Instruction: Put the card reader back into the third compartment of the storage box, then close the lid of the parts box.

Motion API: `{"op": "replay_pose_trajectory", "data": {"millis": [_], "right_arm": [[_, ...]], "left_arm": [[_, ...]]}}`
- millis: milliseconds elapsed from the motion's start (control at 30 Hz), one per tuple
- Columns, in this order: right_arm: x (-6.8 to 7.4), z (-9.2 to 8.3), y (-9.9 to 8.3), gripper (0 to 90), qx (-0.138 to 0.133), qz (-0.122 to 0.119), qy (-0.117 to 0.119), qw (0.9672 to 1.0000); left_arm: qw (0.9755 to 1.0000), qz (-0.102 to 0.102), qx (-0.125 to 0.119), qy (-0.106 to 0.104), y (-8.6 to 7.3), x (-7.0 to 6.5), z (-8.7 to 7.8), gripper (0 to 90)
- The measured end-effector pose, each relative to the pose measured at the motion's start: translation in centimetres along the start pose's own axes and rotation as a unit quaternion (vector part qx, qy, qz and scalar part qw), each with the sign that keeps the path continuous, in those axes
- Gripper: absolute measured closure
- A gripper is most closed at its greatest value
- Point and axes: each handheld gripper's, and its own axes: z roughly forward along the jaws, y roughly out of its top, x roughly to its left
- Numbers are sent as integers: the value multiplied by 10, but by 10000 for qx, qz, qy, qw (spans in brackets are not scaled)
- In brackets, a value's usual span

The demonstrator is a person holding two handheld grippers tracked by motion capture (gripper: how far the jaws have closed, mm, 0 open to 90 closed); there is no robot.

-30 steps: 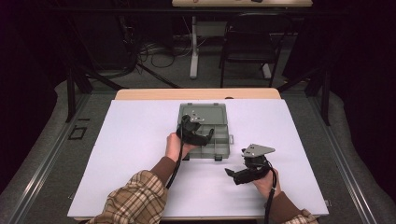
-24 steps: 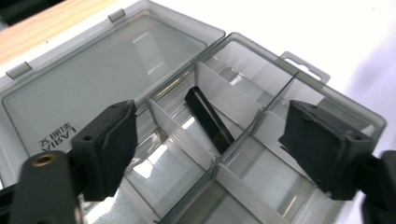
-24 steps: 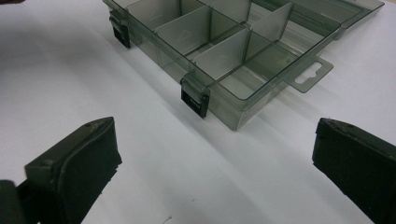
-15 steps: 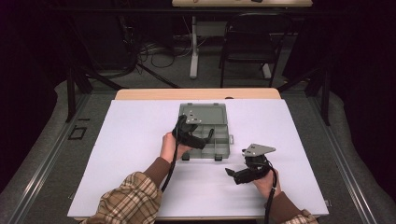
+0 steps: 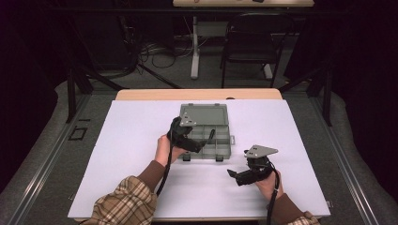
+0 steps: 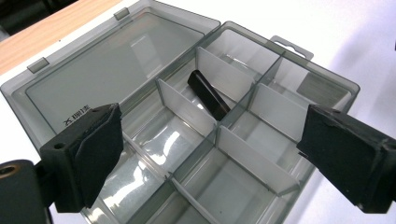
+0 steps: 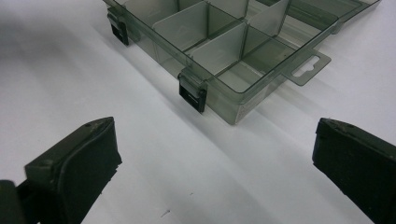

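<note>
High view: my left gripper (image 5: 202, 143) hovers over the organizer box (image 5: 220, 149), lid laid back; my right gripper (image 5: 233, 175) sits near its front right corner.

Left gripper view: jaws have just been opening, now wide, nothing between; black piece (image 6: 208, 95) leans in a middle compartment. Looks like drop done, so back off.

Right gripper view: jaws wide, empty, near a front latch (image 7: 192, 93).

The organizer box (image 6: 140, 70) is smoky translucent glossy plastic, holding a shiny black piece (image 6: 208, 95) on matt white tabletop (image 7: 196, 177).
</note>
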Motion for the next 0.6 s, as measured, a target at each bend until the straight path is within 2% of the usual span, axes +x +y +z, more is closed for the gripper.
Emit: {"op": "replay_pose_trajectory", "data": {"millis": [200,467,600], "right_arm": [[0,-2,0,0,-53,9,29,10000],[0,-2,0,0,-53,12,49,10000],[1,-2,1,0,-60,-16,36,10000]], "left_arm": [[9999,53,98,104,-8,-1,3,17],[9996,64,251,77,-17,3,4,4],[9990,190,390,115,-18,4,6,8]]}}
